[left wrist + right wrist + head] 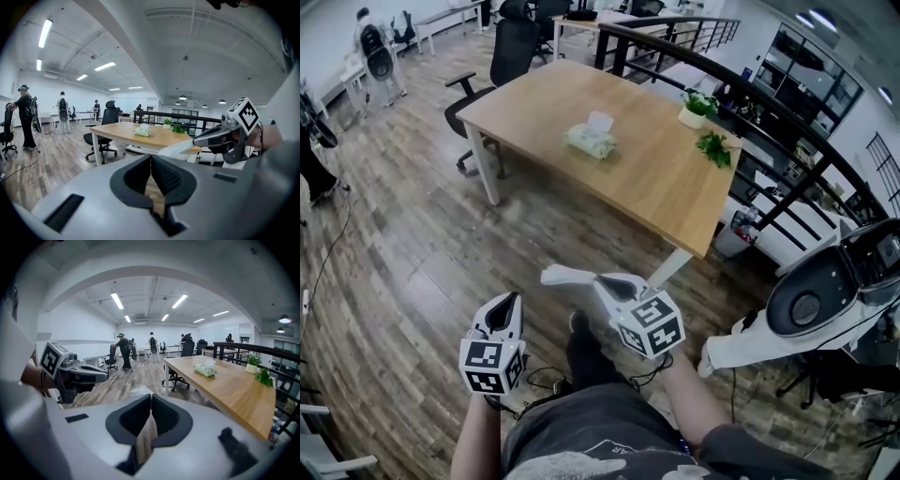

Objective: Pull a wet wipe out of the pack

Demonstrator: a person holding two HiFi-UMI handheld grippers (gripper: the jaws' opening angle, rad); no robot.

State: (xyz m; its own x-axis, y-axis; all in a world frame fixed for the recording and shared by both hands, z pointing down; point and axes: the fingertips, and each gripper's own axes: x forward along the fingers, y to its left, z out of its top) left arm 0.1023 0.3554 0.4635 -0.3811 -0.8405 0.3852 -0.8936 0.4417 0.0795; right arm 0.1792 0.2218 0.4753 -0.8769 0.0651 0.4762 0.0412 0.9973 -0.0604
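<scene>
The wet wipe pack [592, 139] is pale green with a white wipe sticking up from its top. It lies near the middle of a wooden table [656, 187], far ahead of both grippers. It also shows small in the left gripper view [142, 131] and in the right gripper view [205, 370]. My left gripper [508, 302] and right gripper [551, 275] are held side by side over the wood floor, well short of the table. Both are shut with nothing between the pads [161, 174] [136, 416]. Each gripper view also shows the other gripper from the side.
A black office chair [502, 66] stands at the table's far left corner. Two small potted plants [701, 108] sit at the table's far right edge. A dark railing [750, 103] runs behind the table. A white machine [825, 291] stands at my right. People stand far back in the room.
</scene>
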